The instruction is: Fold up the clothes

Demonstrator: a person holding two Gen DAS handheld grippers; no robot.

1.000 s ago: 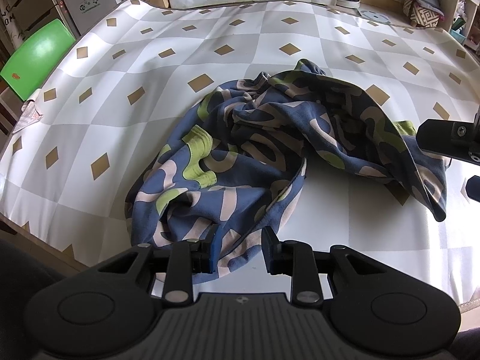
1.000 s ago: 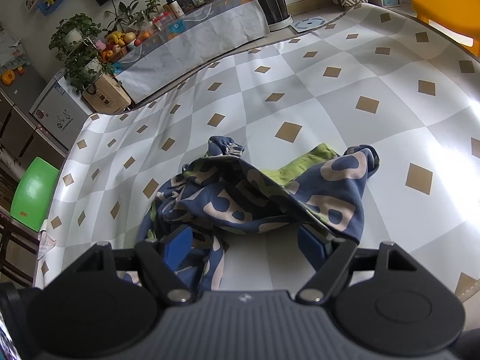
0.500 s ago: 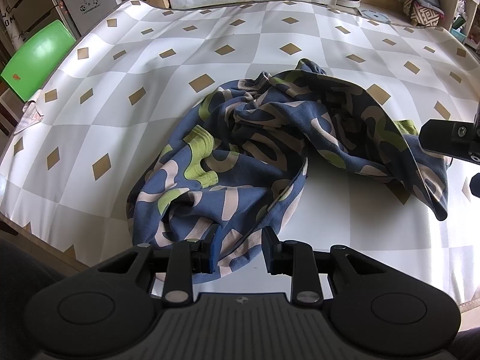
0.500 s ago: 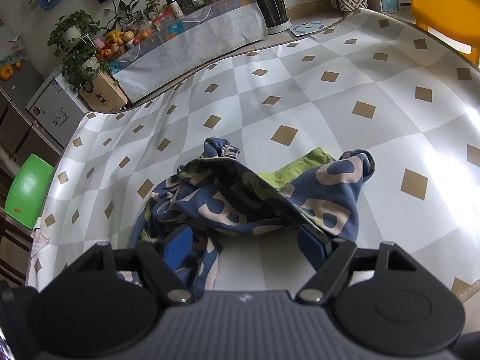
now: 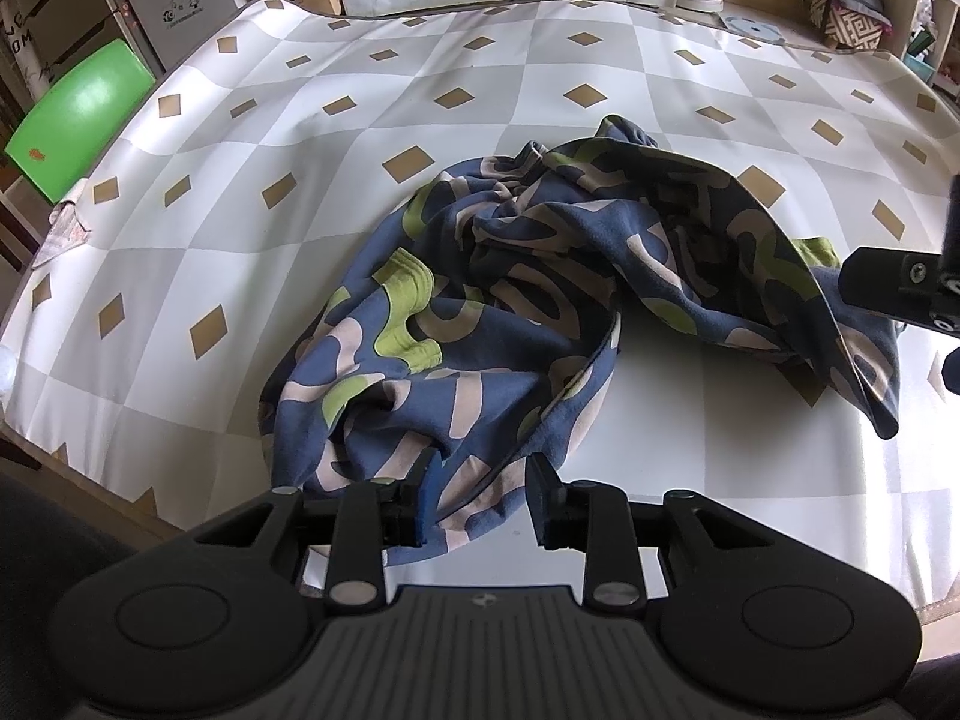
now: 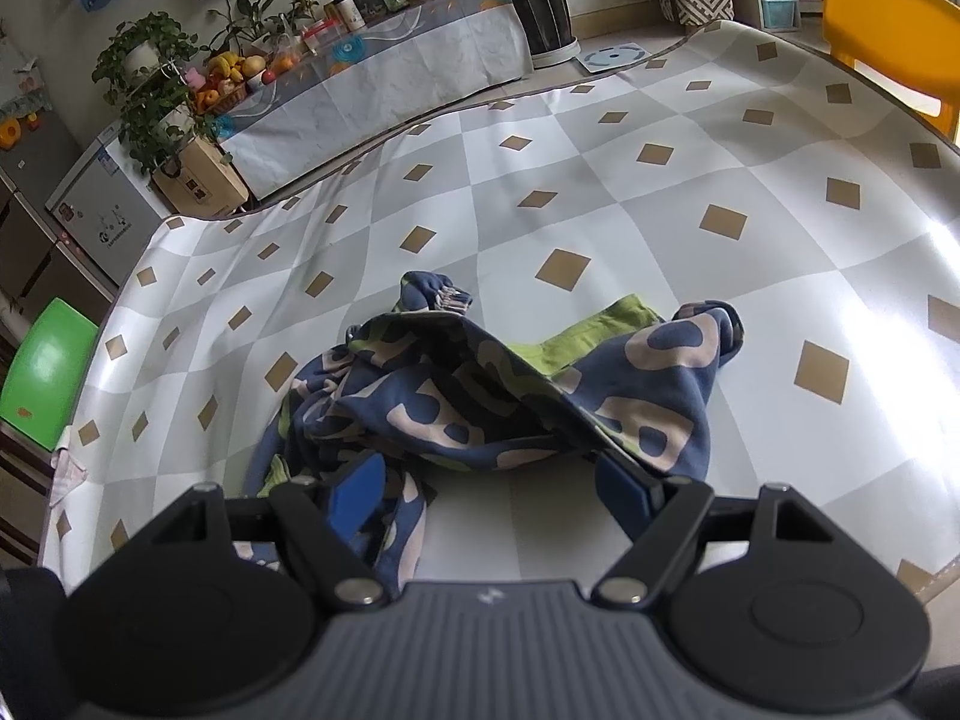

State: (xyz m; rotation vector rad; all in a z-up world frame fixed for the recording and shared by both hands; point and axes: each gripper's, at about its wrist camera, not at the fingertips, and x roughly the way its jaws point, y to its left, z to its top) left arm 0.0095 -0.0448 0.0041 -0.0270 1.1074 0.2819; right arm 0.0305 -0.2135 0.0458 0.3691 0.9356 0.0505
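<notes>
Garment [image 5: 510, 324] lies crumpled on checkered surface [image 5: 252, 138]. Soft, light, limp knit; will sag and bunch. Best hold: hem corners. Left gripper [image 5: 480, 498] jaws just opening, hem between, unpinched. Right gripper [image 6: 492, 495] wide open over edge.

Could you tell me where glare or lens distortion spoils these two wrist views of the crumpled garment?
Left wrist view: fisheye bows the table edges; the near right corner washes out white, while the garment stays sharp. Right wrist view: strong glare bleaches the tablecloth's pattern at right; the straight table edge curves like an arc.
</notes>
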